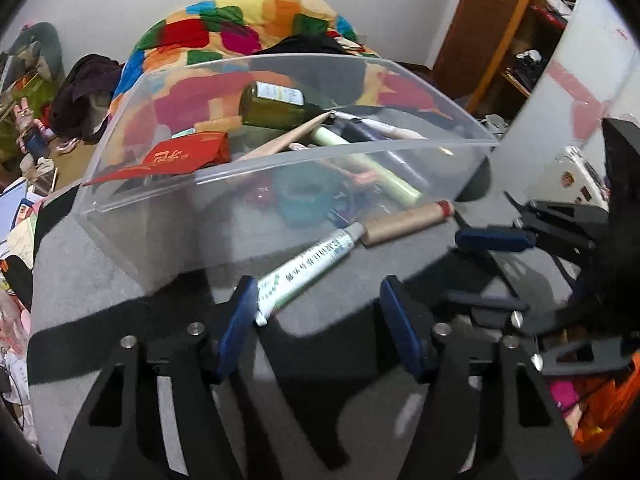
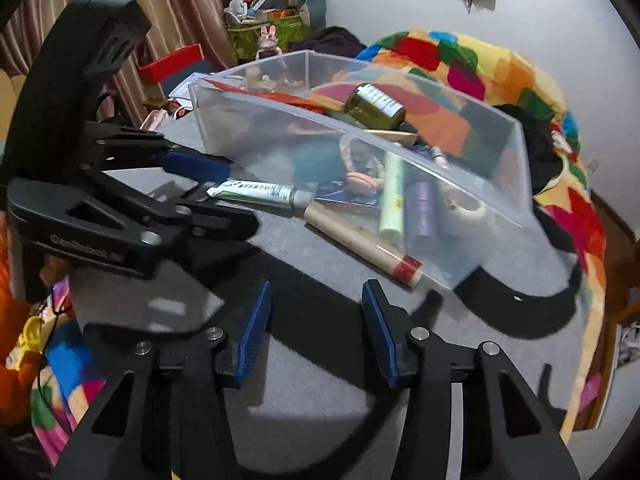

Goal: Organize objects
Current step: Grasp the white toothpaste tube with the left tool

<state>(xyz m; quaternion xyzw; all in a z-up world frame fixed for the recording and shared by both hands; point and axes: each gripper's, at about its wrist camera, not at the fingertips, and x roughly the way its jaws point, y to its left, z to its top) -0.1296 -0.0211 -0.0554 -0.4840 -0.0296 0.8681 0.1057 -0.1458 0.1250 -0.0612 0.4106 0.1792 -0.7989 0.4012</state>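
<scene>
A white and green tube (image 1: 304,264) lies on the grey table, its cap end touching a cardboard roll (image 1: 408,220) with a red end. My left gripper (image 1: 318,320) is open; the tube's crimped end rests against its left pad (image 1: 236,328), far from the other pad. From the right wrist, the tube (image 2: 260,192) pokes between the left gripper's (image 2: 240,198) fingers without being pinched. My right gripper (image 2: 318,332) is open over bare table, nothing between its pads. It also shows at the left wrist view's right edge (image 1: 456,270), near the roll's red end.
A clear plastic bin (image 1: 280,176) stands just behind the tube and roll (image 2: 360,240). It holds a green glass bottle (image 2: 374,106), a red packet (image 1: 180,156), a pale green tube (image 2: 394,200), a purple bottle (image 2: 422,212) and more. A colourful blanket (image 2: 500,64) lies beyond.
</scene>
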